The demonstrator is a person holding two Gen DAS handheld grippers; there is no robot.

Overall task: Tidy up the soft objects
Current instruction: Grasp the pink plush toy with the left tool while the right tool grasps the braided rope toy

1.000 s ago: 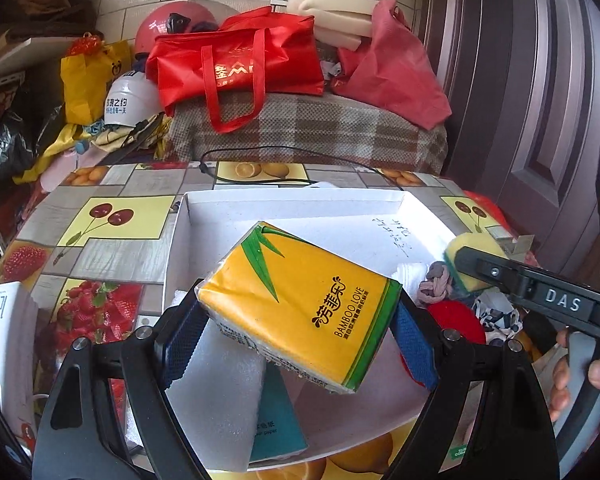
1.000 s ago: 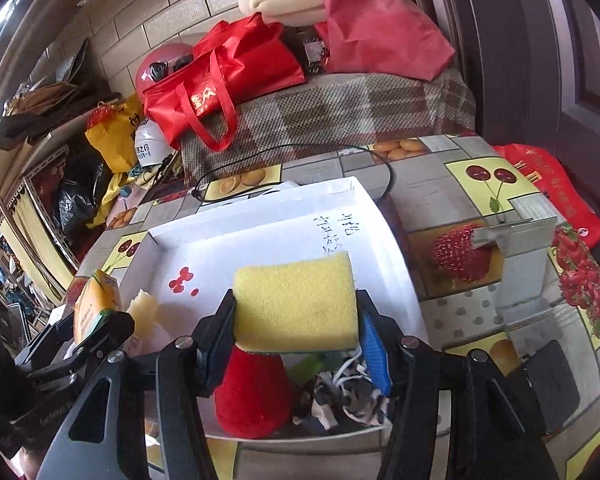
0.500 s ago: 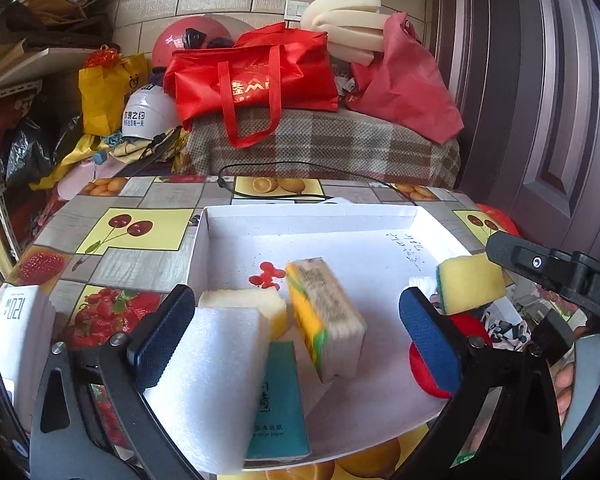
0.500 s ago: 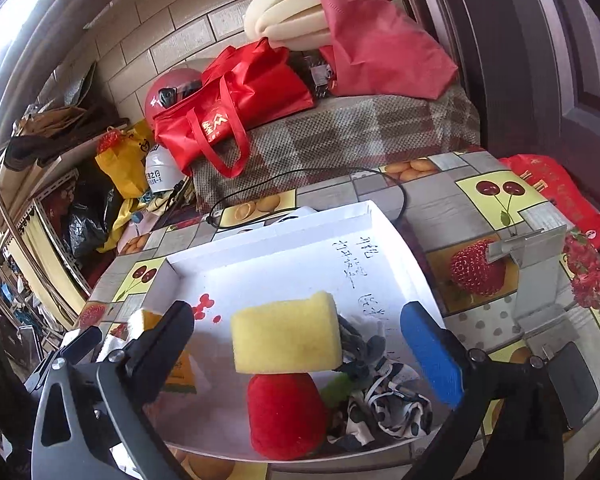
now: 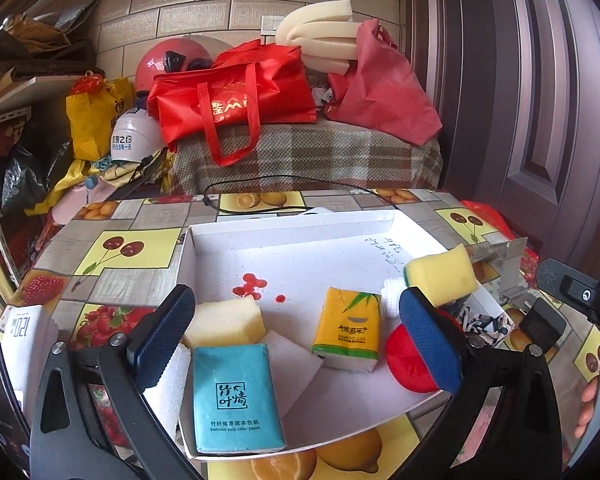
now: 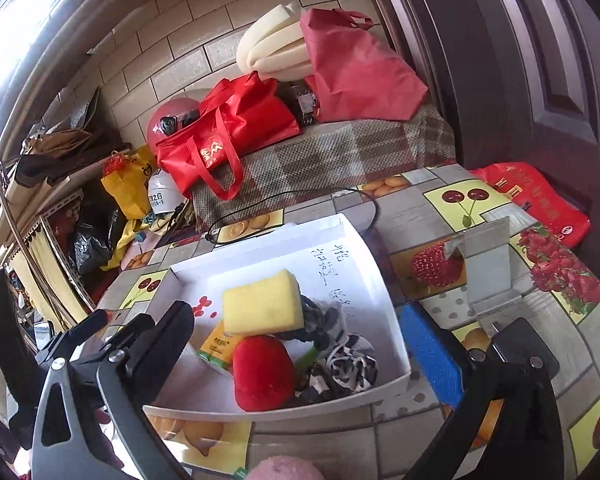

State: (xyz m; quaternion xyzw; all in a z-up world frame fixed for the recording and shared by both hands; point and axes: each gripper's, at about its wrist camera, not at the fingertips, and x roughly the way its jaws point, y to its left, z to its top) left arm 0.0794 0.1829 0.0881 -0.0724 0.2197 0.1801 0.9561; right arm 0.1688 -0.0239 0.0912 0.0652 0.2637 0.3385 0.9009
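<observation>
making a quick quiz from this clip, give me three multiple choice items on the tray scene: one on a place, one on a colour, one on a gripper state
1. Where does the yellow sponge rest?
A. on the tablecloth outside the tray
B. in the white tray, on top of the other soft things at its right side
C. between the right gripper's pads

2. What colour is the tissue pack at the tray's near edge?
A. teal
B. purple
C. black

3. How does the left gripper stand?
A. shut on the yellow tissue pack
B. shut on nothing
C. open, holding nothing

Answers: 1 B, the sponge sits above the red plush item and patterned fabric inside the tray; 2 A, its wrapper is teal with dark print; 3 C, its blue pads stand wide apart and the yellow tissue pack lies free in the tray.
</observation>
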